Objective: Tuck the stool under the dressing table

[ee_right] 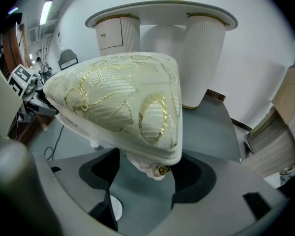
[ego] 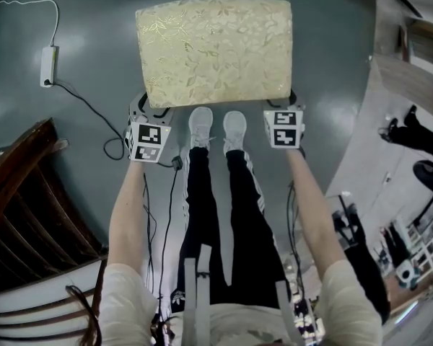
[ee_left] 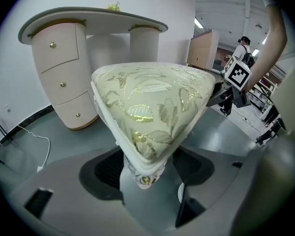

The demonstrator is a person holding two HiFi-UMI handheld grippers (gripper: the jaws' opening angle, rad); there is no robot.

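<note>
Standing on a grey floor (ego: pixel 94 20), head camera looking steeply down.

Seeing the dressing table (ee_left: pixel 88 23) straight ahead of both grippers, beyond the stool. Pale, with a curved top. Drawer column with gold knobs ahead-left of the left gripper, fluted column ahead of the right gripper. Small yellow-green thing on top, too small to identify.

Got the stool (ego: pixel 214 49) on the floor directly in front of both grippers. Apart from the dressing table, not under it. Cream cushion with gold leaf pattern, long edge facing the grippers.

Dark wooden slatted furniture (ego: pixel 29 193) behind and left of the left gripper.

Holding the left gripper (ego: pixel 150 107) at the stool's near left corner and the right gripper (ego: pixel 281 105) at the near right corner, both pointing down and forward.

Left gripper wide. Near-left leg (ee_left: pixel 143 173) between the jaws, nearer one jaw with a clear gap to the other, so not clamped.

Right gripper wide too. Near-right leg (ee_right: pixel 156 167) between the jaws, again with a gap on one side, not clamped. Cushion corner overhanging the jaws in each gripper view.

Pale shoes (ego: pixel 216 128) between the two grippers, toes at the stool's near edge.

White power strip (ego: pixel 48 65) well out to the left of the left gripper, with a black cable (ego: pixel 94 110) from it toward that gripper.
</note>
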